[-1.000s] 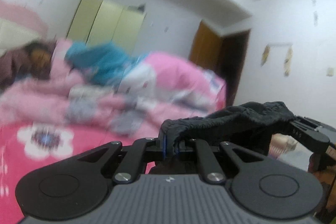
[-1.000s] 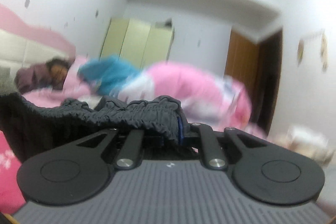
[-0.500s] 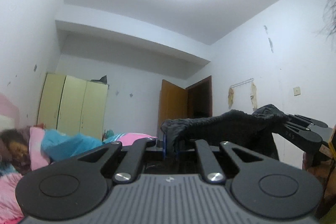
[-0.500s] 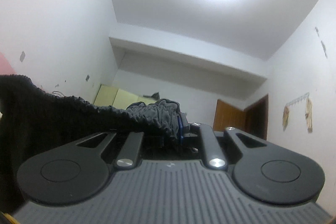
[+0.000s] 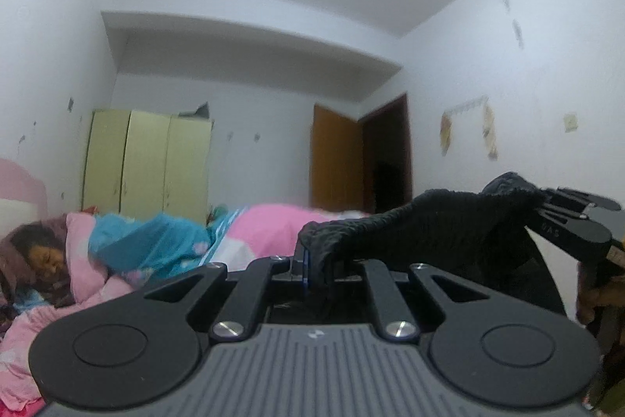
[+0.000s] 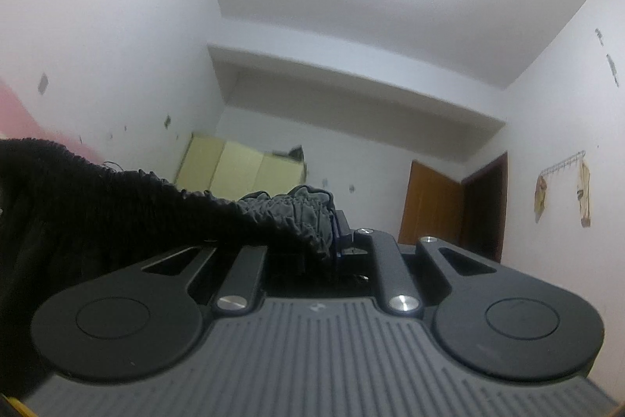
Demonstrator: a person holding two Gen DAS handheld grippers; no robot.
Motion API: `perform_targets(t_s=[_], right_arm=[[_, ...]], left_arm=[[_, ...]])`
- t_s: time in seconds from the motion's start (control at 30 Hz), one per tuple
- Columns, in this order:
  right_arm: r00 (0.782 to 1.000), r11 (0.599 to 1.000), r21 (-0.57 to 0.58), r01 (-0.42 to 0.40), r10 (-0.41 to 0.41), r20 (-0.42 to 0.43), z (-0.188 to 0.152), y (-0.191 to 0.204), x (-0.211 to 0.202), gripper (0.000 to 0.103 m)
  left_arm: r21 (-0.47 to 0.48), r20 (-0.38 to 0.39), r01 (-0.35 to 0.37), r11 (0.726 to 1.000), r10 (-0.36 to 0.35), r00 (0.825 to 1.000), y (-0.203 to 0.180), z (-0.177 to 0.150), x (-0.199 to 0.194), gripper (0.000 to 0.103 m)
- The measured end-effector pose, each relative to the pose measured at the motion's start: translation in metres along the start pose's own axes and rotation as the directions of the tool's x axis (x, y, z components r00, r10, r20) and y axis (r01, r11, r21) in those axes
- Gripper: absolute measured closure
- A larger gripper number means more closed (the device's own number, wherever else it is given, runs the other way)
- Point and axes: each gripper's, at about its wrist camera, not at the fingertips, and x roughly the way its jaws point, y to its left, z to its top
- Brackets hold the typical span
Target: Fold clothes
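Early stage, no fold visible yet. Left tool (image 5: pixel 312 266) & right tool (image 6: pixel 332 241) each pinching black garment (image 5: pixel 429 225) at gathered waistband, stretched between them in air above bed (image 5: pixel 273 221). Laying flat + all folds left.

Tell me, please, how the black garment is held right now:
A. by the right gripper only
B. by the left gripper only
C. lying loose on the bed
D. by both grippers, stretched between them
D: the left gripper and the right gripper each pinch one end of the black garment's gathered edge.
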Motion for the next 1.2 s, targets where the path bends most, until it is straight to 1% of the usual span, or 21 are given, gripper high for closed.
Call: perform_targets(t_s=[0.1, 0.17, 0.23, 0.33, 0.4, 0.43, 0.47, 0.53, 0.57, 0.7, 0.8, 0.83, 0.9, 0.93, 0.97, 1.0, 1.07, 1.1, 1.13, 1.17, 1.2], right_arm=[[0.996, 1.000, -0.012, -0.013, 0.012, -0.085, -0.030, 0.003, 0.032, 0.092], [0.987, 0.999, -0.015, -0.028, 0.025, -0.156, -0.054, 0.008, 0.061, 0.092], [0.973, 0.999, -0.015, -0.045, 0.040, -0.229, -0.079, 0.013, 0.091, 0.092], [0.929, 0.996, 0.002, -0.084, 0.079, -0.361, -0.133, 0.023, 0.135, 0.092], [0.890, 0.994, 0.018, -0.109, 0.106, -0.444, -0.169, 0.032, 0.163, 0.092], [0.867, 0.992, 0.032, -0.123, 0.123, -0.482, -0.187, 0.045, 0.174, 0.092], [0.842, 0.990, 0.045, -0.134, 0.138, -0.522, -0.205, 0.049, 0.189, 0.093], [0.783, 0.985, 0.077, -0.152, 0.168, -0.599, -0.240, 0.058, 0.217, 0.093], [0.752, 0.983, 0.094, -0.159, 0.182, -0.634, -0.257, 0.062, 0.230, 0.093], [0.635, 0.974, 0.147, -0.171, 0.223, -0.739, -0.309, 0.084, 0.255, 0.092], [0.547, 0.966, 0.181, -0.183, 0.253, -0.798, -0.358, 0.098, 0.279, 0.092], [0.520, 0.964, 0.190, -0.187, 0.262, -0.813, -0.375, 0.103, 0.286, 0.091], [0.483, 0.960, 0.195, -0.199, 0.270, -0.833, -0.401, 0.112, 0.296, 0.090], [0.475, 0.958, 0.200, -0.204, 0.276, -0.836, -0.407, 0.111, 0.298, 0.087], [0.467, 0.956, 0.205, -0.209, 0.282, -0.838, -0.413, 0.111, 0.301, 0.085], [0.459, 0.954, 0.210, -0.213, 0.288, -0.840, -0.419, 0.110, 0.303, 0.079], [0.448, 0.952, 0.222, -0.210, 0.295, -0.844, -0.423, 0.105, 0.309, 0.062], [0.443, 0.952, 0.228, -0.204, 0.297, -0.846, -0.423, 0.102, 0.313, 0.047], [0.436, 0.952, 0.238, -0.195, 0.301, -0.848, -0.423, 0.097, 0.318, 0.034], [0.427, 0.948, 0.260, -0.186, 0.316, -0.847, -0.423, 0.091, 0.321, 0.029], [0.420, 0.942, 0.285, -0.174, 0.333, -0.844, -0.423, 0.086, 0.324, 0.020]], left_arm=[[0.009, -0.086, -0.027, 1.000, 0.028, 0.996, 0.014, -0.019, 0.037, 0.094], [0.016, -0.159, -0.041, 0.999, 0.043, 0.986, 0.023, -0.037, 0.069, 0.094], [0.025, -0.237, -0.050, 0.998, 0.055, 0.970, 0.034, -0.058, 0.100, 0.094], [0.020, -0.363, -0.058, 0.998, 0.062, 0.930, 0.056, -0.097, 0.146, 0.094], [0.025, -0.436, -0.068, 0.997, 0.072, 0.897, 0.061, -0.129, 0.183, 0.094], [0.021, -0.471, -0.072, 0.997, 0.073, 0.879, 0.069, -0.145, 0.197, 0.094], [0.017, -0.506, -0.075, 0.997, 0.073, 0.860, 0.077, -0.162, 0.210, 0.094], [0.015, -0.566, -0.081, 0.997, 0.075, 0.821, 0.087, -0.192, 0.242, 0.094], [0.013, -0.588, -0.083, 0.996, 0.075, 0.805, 0.094, -0.206, 0.255, 0.094], [0.006, -0.675, -0.092, 0.996, 0.072, 0.735, 0.122, -0.262, 0.309, 0.093], [-0.020, -0.731, -0.100, 0.995, 0.054, 0.680, 0.133, -0.296, 0.335, 0.092], [-0.029, -0.747, -0.108, 0.994, 0.050, 0.663, 0.136, -0.307, 0.340, 0.089], [-0.049, -0.775, -0.128, 0.991, 0.043, 0.630, 0.144, -0.324, 0.347, 0.085], [-0.061, -0.787, -0.140, 0.988, 0.039, 0.616, 0.148, -0.331, 0.349, 0.080], [-0.094, -0.787, -0.150, 0.984, 0.019, 0.616, 0.154, -0.335, 0.349, 0.077], [-0.126, -0.787, -0.159, 0.979, -0.001, 0.617, 0.160, -0.338, 0.349, 0.076], [-0.185, -0.779, -0.162, 0.969, -0.044, 0.626, 0.171, -0.338, 0.348, 0.073], [-0.205, -0.774, -0.169, 0.964, -0.054, 0.630, 0.175, -0.337, 0.348, 0.067], [-0.224, -0.770, -0.176, 0.958, -0.064, 0.635, 0.180, -0.336, 0.348, 0.058], [-0.245, -0.765, -0.184, 0.952, -0.074, 0.640, 0.185, -0.335, 0.347, 0.053], [-0.280, -0.757, -0.201, 0.939, -0.087, 0.648, 0.190, -0.334, 0.345, 0.047]])
